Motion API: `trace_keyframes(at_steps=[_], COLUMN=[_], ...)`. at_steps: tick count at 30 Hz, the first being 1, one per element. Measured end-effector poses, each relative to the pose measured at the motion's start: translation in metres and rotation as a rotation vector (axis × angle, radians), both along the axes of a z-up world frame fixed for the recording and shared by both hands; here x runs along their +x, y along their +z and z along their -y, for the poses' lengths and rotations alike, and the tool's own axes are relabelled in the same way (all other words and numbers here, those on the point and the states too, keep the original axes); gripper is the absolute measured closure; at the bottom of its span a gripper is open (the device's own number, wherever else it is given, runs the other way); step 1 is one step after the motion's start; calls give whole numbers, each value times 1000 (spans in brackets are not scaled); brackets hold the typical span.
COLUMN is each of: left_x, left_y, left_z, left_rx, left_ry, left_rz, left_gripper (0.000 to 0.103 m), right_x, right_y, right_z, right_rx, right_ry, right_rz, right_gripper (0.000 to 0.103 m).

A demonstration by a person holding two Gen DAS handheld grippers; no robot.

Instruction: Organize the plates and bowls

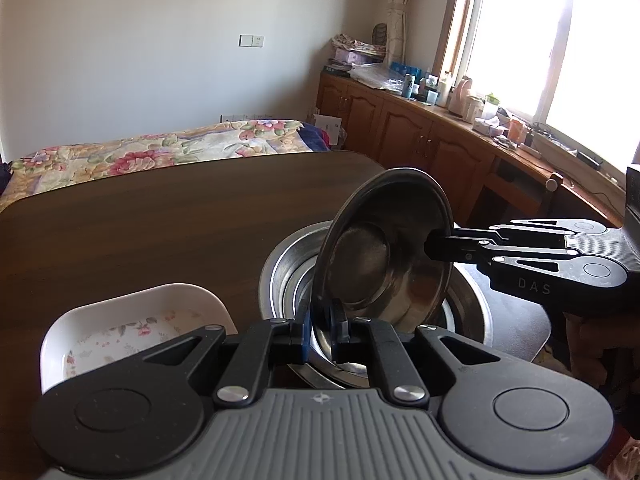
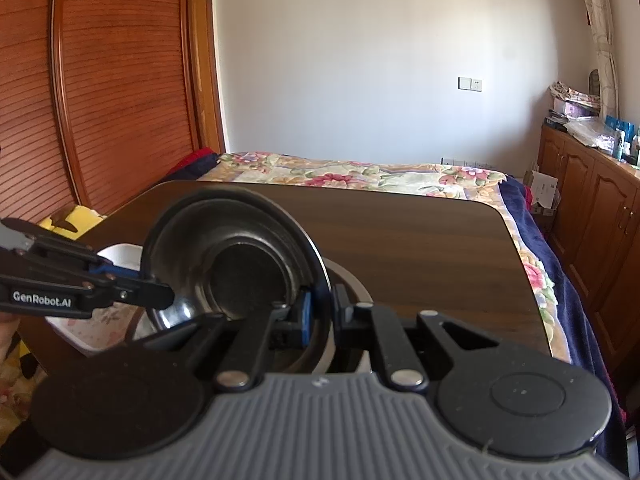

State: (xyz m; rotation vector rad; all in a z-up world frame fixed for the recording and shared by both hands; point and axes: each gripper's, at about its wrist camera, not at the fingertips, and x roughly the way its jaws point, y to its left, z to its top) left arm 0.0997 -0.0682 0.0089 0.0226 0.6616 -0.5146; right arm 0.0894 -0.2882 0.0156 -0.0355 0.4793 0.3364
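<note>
A small steel bowl [image 1: 384, 248] [image 2: 240, 264] is held tilted on its edge above a larger steel bowl [image 1: 288, 268] [image 2: 352, 280] that rests on the dark wooden table [image 1: 160, 220]. My left gripper [image 1: 324, 330] [image 2: 164, 294] is shut on the small bowl's near rim. My right gripper [image 2: 322, 308] [image 1: 430, 246] is shut on the opposite rim, reaching in from the right. A white dish with a flower pattern [image 1: 132, 320] [image 2: 116, 254] lies left of the steel bowls.
A bed with a floral cover [image 1: 160, 148] [image 2: 360, 176] stands just past the table's far edge. Wooden cabinets [image 1: 400, 128] with clutter on top run under the window at right. A slatted wooden door [image 2: 100, 100] is at far left.
</note>
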Motion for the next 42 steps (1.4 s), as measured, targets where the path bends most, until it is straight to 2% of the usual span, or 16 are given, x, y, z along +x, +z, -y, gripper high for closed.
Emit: trace_keyframes(at_steps=[14,19,21,23,25,27,30,32,34,36,38,40,42], left_x=[-2,-7,-9,-10,-11,-12,-11,-11,-12,-13,-15,-17,-20], left_y=[-11,-9,-8,-7,-7,-9,-14,-17,-20,-23,-26,-29,-31], left_z=[-3,-2,-1,0,-1,-3,-8,-9,-10,-11,-11,-8,-5], left_rx=[-16,-20,-12,-5,-6,-8,-24,-23,-21,-22,-20,-9,1], left_ry=[24,27,39,58,71,87,110,128,145,150,153,154,149], left_rz=[33,73,98,125,143,162,169,175,181,181,183,193,202], left_gripper=[88,75,59,51,47,38,35,30,26,23,18,12,10], right_x=[5,3,0,-2,-8,-11,-17,-20,-22,-26,-28,-31,-32], right_y=[-9,-11,-11,-11,-11,-13,-15,-16,-18,-22,-26,-29,-33], right_z=[-4,-4,-5,-3,-4,-5,-3,2,4,5,5,4,3], right_rx=[-52,-56,-59,-45,-42,-37,0,32,52,60,46,43,45], right_ry=[6,10,11,9,-9,-12,-23,-45,-68,-94,-105,-104,-102], right_rz=[-5,17,38,59,86,108,133,147,158,171,185,195,200], right_gripper=[91,91,91,90,90,90,90,86,70,61,57,44,37])
